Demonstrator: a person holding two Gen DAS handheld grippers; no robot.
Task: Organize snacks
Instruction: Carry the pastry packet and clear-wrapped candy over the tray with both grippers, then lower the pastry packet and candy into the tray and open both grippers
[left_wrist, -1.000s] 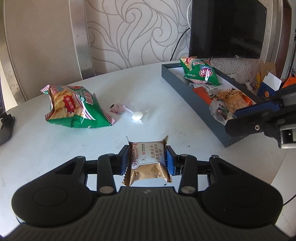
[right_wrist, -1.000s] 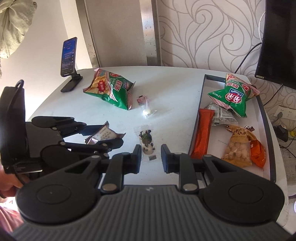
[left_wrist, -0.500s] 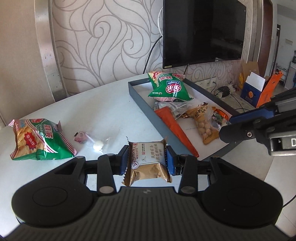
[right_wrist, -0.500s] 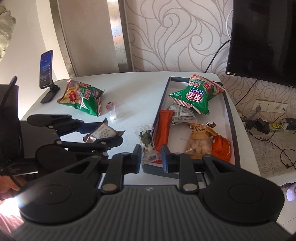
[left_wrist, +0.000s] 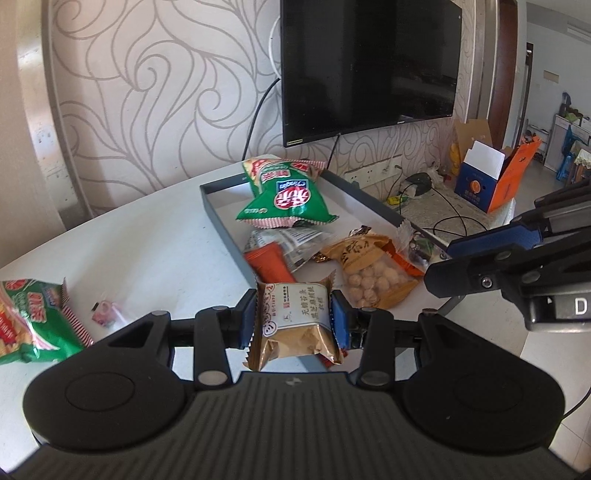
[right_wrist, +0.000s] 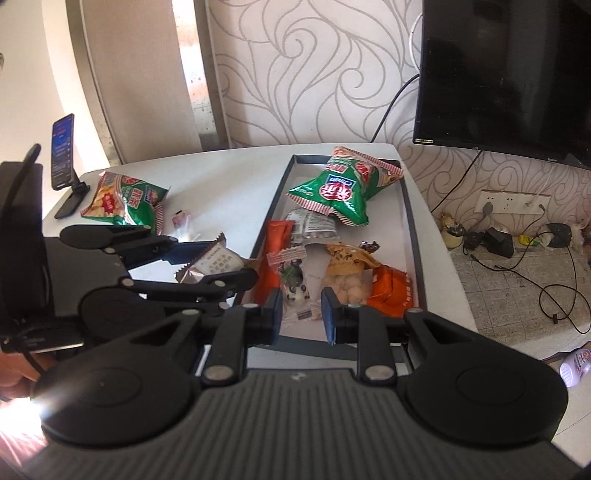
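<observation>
My left gripper (left_wrist: 293, 317) is shut on a brown and white pastry packet (left_wrist: 293, 325), held above the near end of the dark grey tray (left_wrist: 221, 221). My right gripper (right_wrist: 301, 306) is shut on a small clear candy bag with a panda print (right_wrist: 293, 284), held over the tray's near end (right_wrist: 412, 236). The tray holds a green chip bag (right_wrist: 341, 188), an orange stick pack (right_wrist: 273, 254), a silver packet (right_wrist: 312, 225), a bag of round nuts (right_wrist: 349, 273) and an orange packet (right_wrist: 393, 288). The left gripper with its packet also shows in the right wrist view (right_wrist: 212, 264).
On the white table (left_wrist: 166, 240) left of the tray lie a second green chip bag (right_wrist: 125, 203) and a small pink wrapped candy (left_wrist: 107, 312). A phone on a stand (right_wrist: 62, 155) is at the table's far left. A TV (left_wrist: 369, 62) hangs on the wall; cables and boxes lie on the floor to the right.
Both grippers have moved right, from over the bare table to over the tray's near end, each still holding its snack.
</observation>
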